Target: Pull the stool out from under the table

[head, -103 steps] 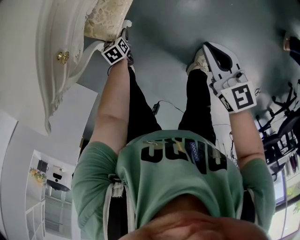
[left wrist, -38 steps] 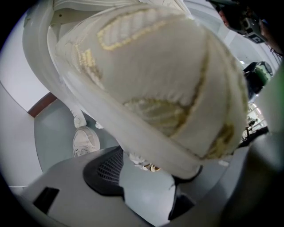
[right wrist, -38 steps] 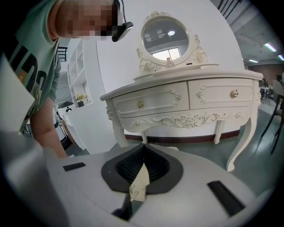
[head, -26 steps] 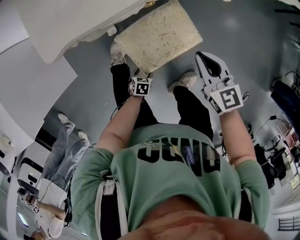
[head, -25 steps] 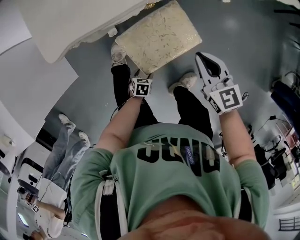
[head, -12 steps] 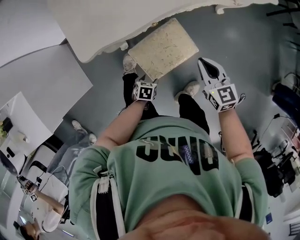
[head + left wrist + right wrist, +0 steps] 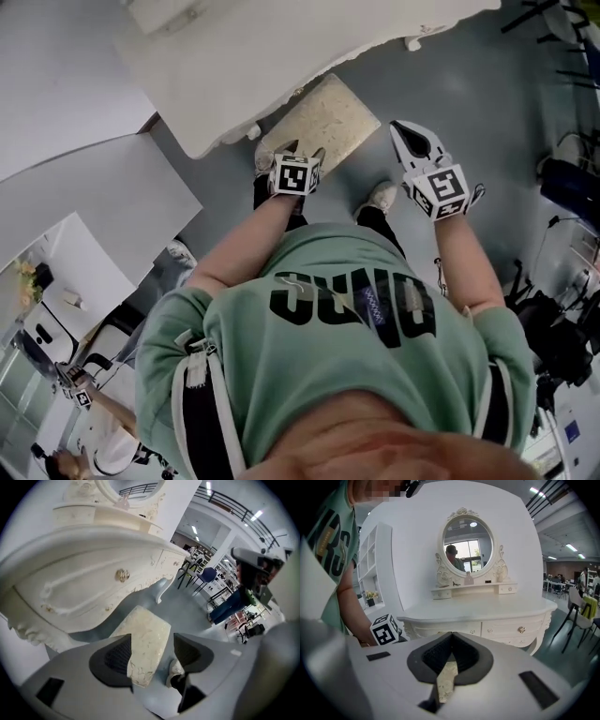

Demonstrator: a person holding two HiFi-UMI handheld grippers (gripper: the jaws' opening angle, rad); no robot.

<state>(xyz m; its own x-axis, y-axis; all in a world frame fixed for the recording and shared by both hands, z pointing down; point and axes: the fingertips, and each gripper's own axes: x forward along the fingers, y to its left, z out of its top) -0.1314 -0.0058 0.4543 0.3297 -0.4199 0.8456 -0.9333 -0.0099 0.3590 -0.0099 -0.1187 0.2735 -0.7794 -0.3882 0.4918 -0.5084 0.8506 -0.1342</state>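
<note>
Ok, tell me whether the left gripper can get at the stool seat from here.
Probably yes: the left gripper's jaws stand open, the stool seat lies below in line with them, and nothing blocks the way.

The right tool (image 7: 450, 634) has its jaws meeting at the tips, just below the counter's (image 7: 487, 609) front edge (a sliver of stool (image 7: 446, 682) shows through the gap). An oval mirror (image 7: 467, 545) stands on the counter, and a marker cube (image 7: 386, 629) is at the counter's left.

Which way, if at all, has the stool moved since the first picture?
Yes. The stool has slid out from under the table, toward the person.
</note>
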